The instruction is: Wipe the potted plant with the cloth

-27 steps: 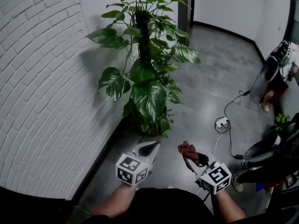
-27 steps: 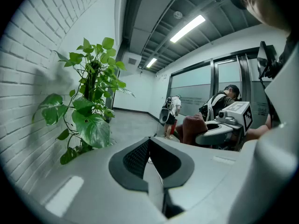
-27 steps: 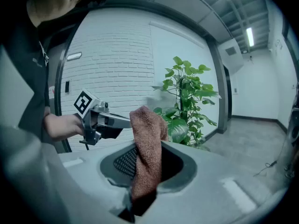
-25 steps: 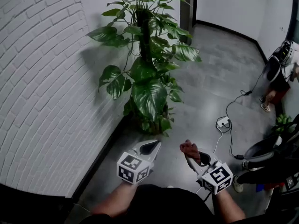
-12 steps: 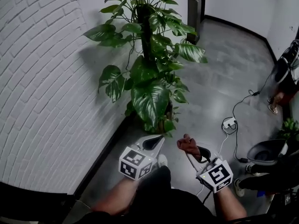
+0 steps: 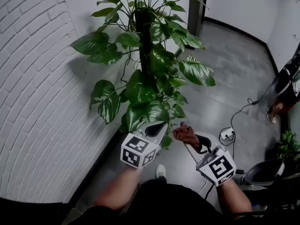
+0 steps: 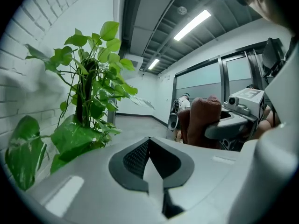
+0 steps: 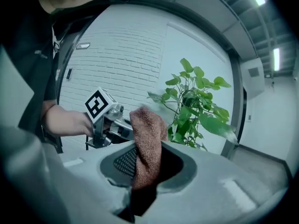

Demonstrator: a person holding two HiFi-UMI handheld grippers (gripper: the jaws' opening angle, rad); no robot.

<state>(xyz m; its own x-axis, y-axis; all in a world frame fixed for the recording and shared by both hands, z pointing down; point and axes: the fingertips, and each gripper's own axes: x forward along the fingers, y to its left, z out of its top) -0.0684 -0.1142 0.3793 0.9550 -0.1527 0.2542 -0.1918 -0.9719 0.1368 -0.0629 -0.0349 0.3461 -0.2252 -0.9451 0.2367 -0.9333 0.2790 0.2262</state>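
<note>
A tall potted plant (image 6: 145, 74) with broad glossy leaves stands against the wall; its pot is hidden behind the lower leaves. My left gripper (image 6: 158, 127) is shut and holds nothing, its tips just under the lowest leaves. To its right, my right gripper (image 6: 187, 142) is shut on a brown cloth (image 6: 184, 134), which bunches up above the jaws. In the left gripper view the shut left gripper (image 7: 149, 141) faces the plant (image 7: 86, 97), with the cloth (image 7: 203, 122) off to the right. The right gripper view shows the cloth (image 8: 147, 143) standing up between the jaws, the plant (image 8: 196, 111) beyond.
A white brick wall (image 6: 33, 102) runs along the left, close to the plant. On the grey floor (image 6: 225, 64) to the right lie a power strip with its cable (image 6: 227, 135). A person (image 6: 281, 90) stands at the right edge, above a small plant (image 6: 283, 146).
The view has closed in on the plant. Both grippers have moved up and forward to the lower leaves. The cloth stays in the right gripper.
</note>
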